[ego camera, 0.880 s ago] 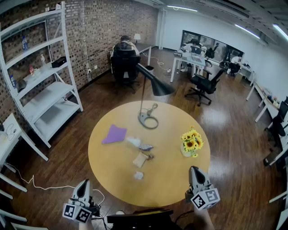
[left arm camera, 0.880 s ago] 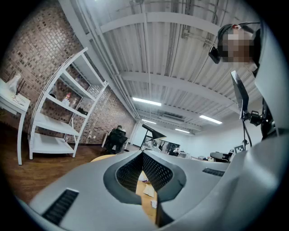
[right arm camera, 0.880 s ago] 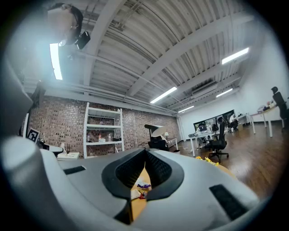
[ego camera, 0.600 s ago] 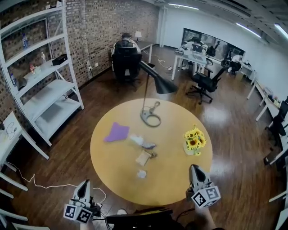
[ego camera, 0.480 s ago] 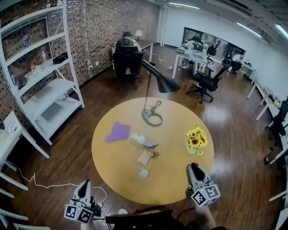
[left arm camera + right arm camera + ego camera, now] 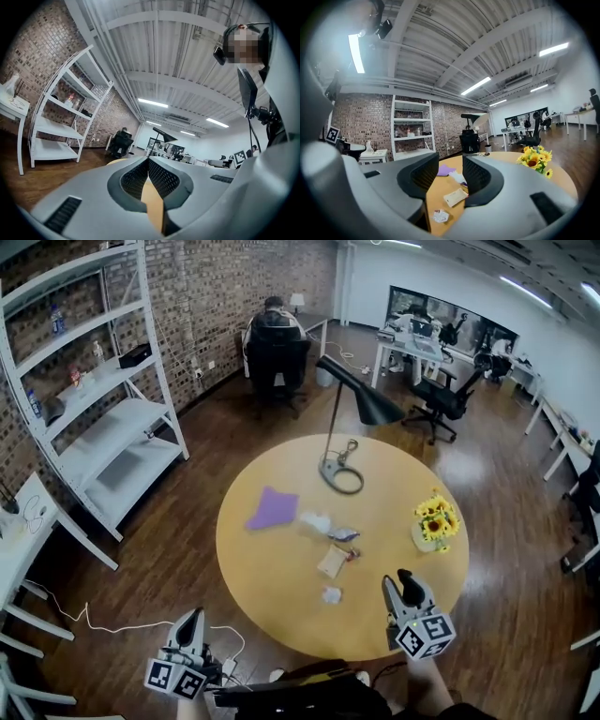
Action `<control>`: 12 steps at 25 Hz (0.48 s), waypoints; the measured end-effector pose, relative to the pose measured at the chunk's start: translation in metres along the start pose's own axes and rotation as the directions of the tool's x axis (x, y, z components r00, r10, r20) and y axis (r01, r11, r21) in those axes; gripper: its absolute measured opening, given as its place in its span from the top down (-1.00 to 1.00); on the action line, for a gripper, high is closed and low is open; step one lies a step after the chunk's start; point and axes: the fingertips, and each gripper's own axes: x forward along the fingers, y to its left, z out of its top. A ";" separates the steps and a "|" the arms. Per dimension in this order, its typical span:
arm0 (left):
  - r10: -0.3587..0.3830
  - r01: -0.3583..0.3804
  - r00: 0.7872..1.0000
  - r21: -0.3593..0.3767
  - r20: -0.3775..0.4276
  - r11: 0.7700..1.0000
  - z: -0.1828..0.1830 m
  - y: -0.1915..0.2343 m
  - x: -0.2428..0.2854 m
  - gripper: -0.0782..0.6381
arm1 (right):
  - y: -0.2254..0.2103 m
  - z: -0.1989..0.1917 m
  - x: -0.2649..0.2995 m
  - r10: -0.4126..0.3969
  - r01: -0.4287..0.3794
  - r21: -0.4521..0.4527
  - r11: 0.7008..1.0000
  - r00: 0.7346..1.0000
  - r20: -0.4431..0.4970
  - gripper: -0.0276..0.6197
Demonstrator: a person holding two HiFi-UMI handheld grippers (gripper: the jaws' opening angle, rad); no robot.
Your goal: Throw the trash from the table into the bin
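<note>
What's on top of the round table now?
A lamp, purple sheet, sunflower vase and small scraps, including a tan card. The right gripper hides the table edge beneath it.

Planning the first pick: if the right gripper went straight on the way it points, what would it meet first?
Probably the crumpled white scrap, nearest in line between its open jaws, then the tan paper. Its height over the table is unclear; it might pass above.

Near table [image 6: 267, 601] edge bare; lamp [image 6: 373, 407], sunflowers [image 6: 436, 518] beyond.
</note>
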 end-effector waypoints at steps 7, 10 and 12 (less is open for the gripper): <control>-0.032 0.032 0.998 0.007 -0.050 0.999 -0.006 0.020 0.009 0.78 | 0.035 -0.046 0.028 0.022 -0.025 -0.022 0.999 0.990 -0.142 0.27; -0.011 0.013 0.997 0.028 -0.081 1.000 -0.020 0.020 0.018 0.78 | 0.031 -0.063 0.035 0.026 -0.029 -0.011 1.000 0.981 -0.192 0.27; -0.019 0.022 0.994 0.027 -0.112 0.999 -0.032 0.014 0.025 0.78 | 0.030 -0.076 0.043 0.039 -0.043 -0.014 0.999 0.971 -0.237 0.21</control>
